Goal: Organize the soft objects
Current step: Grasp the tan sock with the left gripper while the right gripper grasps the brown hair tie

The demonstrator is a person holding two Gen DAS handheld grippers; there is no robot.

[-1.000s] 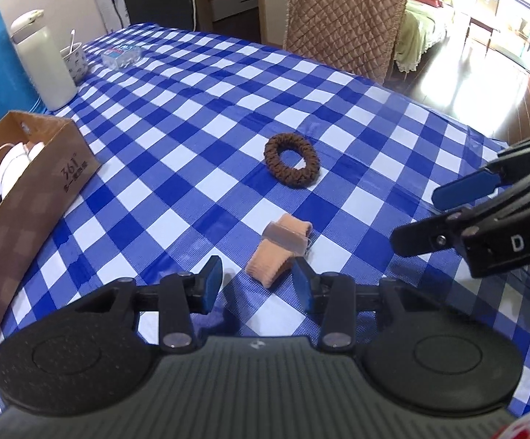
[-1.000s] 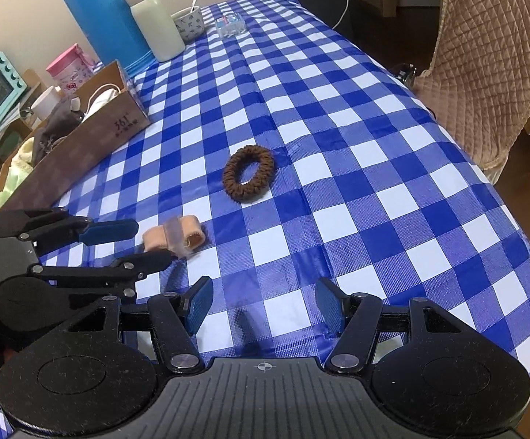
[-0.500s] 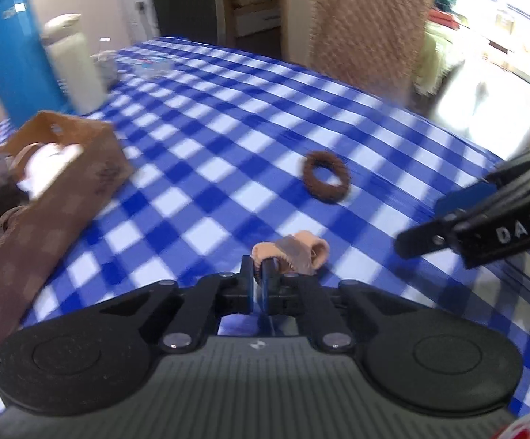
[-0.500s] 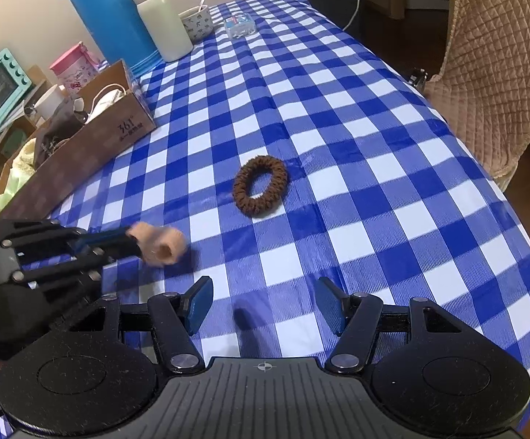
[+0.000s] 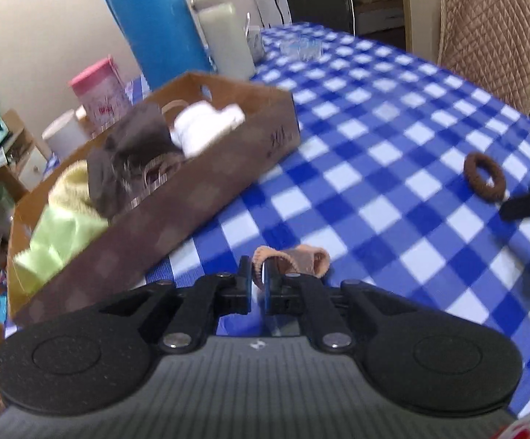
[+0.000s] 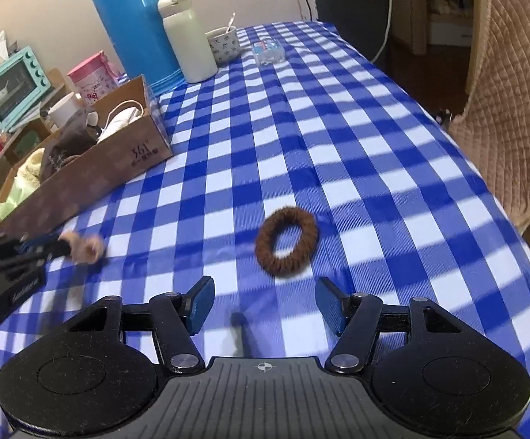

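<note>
The left gripper [image 5: 257,281] pinches one end of a peach-coloured fabric band [image 5: 294,260]; its jaws are easing apart a touch, yet the pads still press on the cloth between them. The rest of the band hangs forward past the fingertips, clear of the blue-and-white checked tablecloth [image 5: 393,153]. Holding it by the end probably keeps the soft piece from bunching inside the jaws and lets it drop freely on release.

To the left, close by, sits the open cardboard box [image 5: 206,197], already holding a white cloth [image 5: 206,128], a dark brown item [image 5: 126,153] and pale green and yellow fabric [image 5: 64,234]. It looks like the collecting place, so the band seems headed there; it is not yet over the rim.

The right gripper [image 6: 265,305] is spread wide and empty, low over the table with the brown hair scrunchie [image 6: 287,241] just beyond its fingertips, roughly centred between them. That line-up suits a straight reach to take the scrunchie. It lies flat on the cloth, well right of the box. Motion blur makes the band's exact shape uncertain; it may be a folded sleeve or wrist wrap.

At the far left stand a blue thermos [image 6: 137,22] and a white flask [image 6: 188,40].
</note>
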